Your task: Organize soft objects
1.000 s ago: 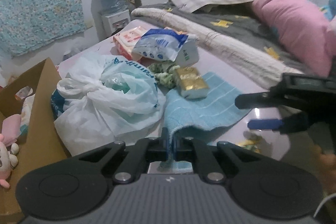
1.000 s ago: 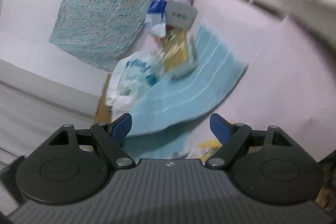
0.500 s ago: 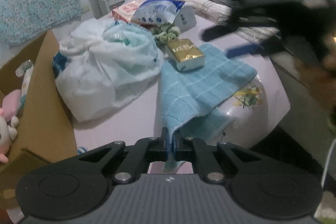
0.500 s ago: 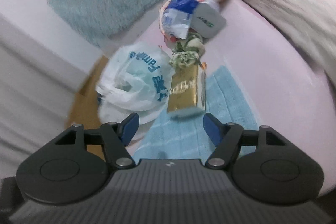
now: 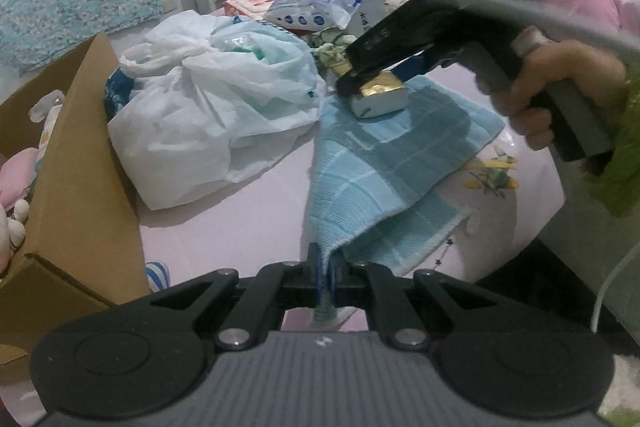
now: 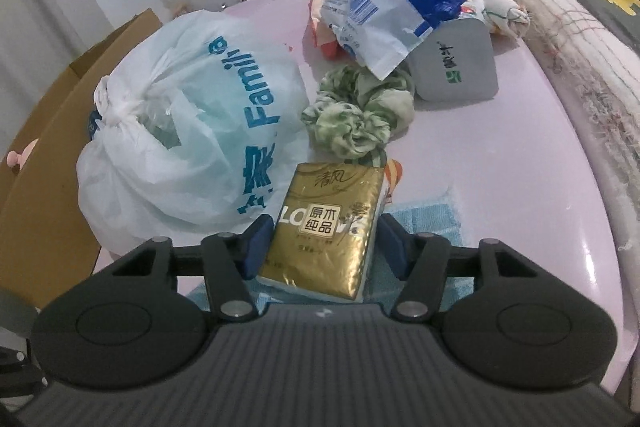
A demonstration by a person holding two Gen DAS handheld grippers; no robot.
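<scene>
Left wrist view: the left gripper (image 5: pixel 325 273) has its fingers (image 5: pixel 318 267) closed tight on a corner of the blue towel (image 5: pixel 400 163), which runs away from them across the pink surface (image 5: pixel 248 203) and sags over its near edge. Far ahead of these fingers, on the towel's far end, sits the gold tissue pack (image 5: pixel 380 95). The right gripper (image 5: pixel 370 77), held by a hand (image 5: pixel 560 87), comes in from the right with one dark finger on the pack's near side and the blue-padded one behind it. To the left of the left fingers lie a knotted white plastic bag (image 5: pixel 208 107) and, further left, a cardboard box (image 5: pixel 80 163) with plush toys in it.

Right wrist view: the right gripper (image 6: pixel 324 247) straddles the tissue pack (image 6: pixel 324 227). Its jaws have just been closing with the pack between them. The left blue pad (image 6: pixel 256 245) sits against, or just beside, the pack's edge; a narrow gap shows at the right pad (image 6: pixel 394 251), so this is not yet a firm grip. Beyond the fingertips lie a green scrunchie (image 6: pixel 360 115), the plastic bag (image 6: pixel 188 131) to the left, and a blue and white wrapper (image 6: pixel 384 11) over a grey pack (image 6: pixel 456 63).

The step in hand looks like clearing the pack off the towel so the towel can be drawn free. The next move calls for the right fingers to finish closing squarely on the pack's sides, gently since it will squash, then lift it straight up while the left holds its corner.
</scene>
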